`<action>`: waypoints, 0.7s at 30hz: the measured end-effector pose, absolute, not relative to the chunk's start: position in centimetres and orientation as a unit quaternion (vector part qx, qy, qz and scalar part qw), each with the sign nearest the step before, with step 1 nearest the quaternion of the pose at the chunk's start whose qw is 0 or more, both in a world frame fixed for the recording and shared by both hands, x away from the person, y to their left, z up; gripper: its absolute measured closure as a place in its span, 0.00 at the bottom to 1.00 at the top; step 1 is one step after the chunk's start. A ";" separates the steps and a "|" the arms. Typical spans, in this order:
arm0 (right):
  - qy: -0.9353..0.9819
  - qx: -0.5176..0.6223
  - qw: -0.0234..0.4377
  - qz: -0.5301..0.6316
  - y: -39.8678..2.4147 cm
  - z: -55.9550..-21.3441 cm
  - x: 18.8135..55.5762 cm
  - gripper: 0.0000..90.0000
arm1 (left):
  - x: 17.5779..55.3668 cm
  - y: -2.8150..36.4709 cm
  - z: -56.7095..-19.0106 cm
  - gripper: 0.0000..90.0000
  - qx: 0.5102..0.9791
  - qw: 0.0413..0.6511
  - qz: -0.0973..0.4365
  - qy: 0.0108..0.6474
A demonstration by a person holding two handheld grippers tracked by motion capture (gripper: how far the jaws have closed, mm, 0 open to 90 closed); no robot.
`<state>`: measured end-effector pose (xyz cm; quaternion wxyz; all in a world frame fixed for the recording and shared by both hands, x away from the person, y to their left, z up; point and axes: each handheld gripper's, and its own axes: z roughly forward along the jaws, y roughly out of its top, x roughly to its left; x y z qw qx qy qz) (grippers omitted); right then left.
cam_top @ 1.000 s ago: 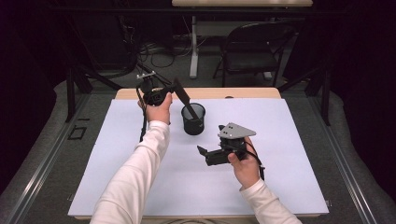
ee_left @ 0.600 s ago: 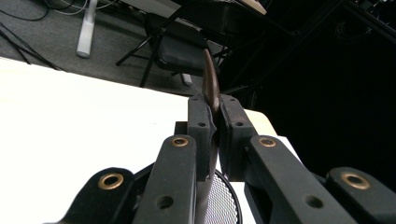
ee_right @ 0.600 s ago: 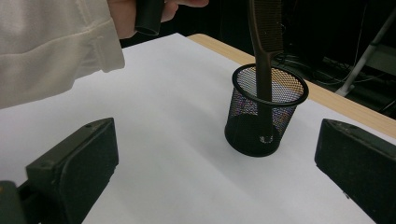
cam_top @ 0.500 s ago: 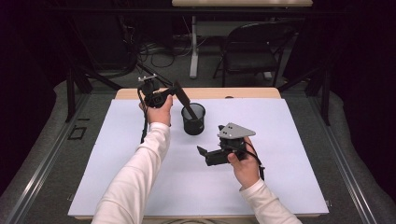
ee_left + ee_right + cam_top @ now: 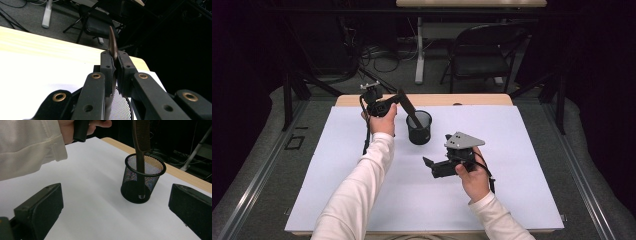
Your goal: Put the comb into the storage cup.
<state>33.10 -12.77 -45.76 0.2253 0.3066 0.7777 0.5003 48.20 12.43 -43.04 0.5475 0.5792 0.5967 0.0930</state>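
Note:
A black mesh cup point(image 5: 419, 131) stands upright on the white sheet near the table's far middle. A dark brown comb point(image 5: 410, 110) leans in it, its handle end down at the cup's bottom point(image 5: 141, 194). My left gripper point(image 5: 400, 98) is shut on the comb's upper, toothed end point(image 5: 113, 45), just above and left of the cup point(image 5: 119, 106). My right gripper point(image 5: 430, 168) is held low over the sheet in front of the cup, pointing left. It is open, and nothing lies between its wide-apart pads point(image 5: 41, 206).
A white sheet point(image 5: 337, 165) covers most of the wooden table point(image 5: 362, 100). The person's left sleeve point(image 5: 30, 145) reaches across the near left. A folding chair point(image 5: 484, 50) and cables lie on the floor beyond the far edge.
The left gripper has turned slightly at the wrist with the comb still in the cup. The right gripper has stayed in place.

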 end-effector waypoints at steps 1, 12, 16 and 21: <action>0.778 0.307 0.225 0.500 -12.8 -45.8 33.1 0.00 | 48.2 12.4 -43.1 0.94 0.579 0.547 0.093 0.597; 0.778 0.307 0.225 0.500 -12.7 -45.8 33.1 0.00 | 48.2 12.8 -43.4 0.94 0.575 0.549 0.091 0.599; 0.778 0.306 0.226 0.501 -12.7 -45.8 33.1 0.00 | 48.2 13.0 -43.6 0.94 0.573 0.549 0.090 0.602; 0.778 0.306 0.225 0.500 -12.7 -45.8 33.1 0.00 | 48.3 13.3 -43.8 0.94 0.571 0.547 0.090 0.605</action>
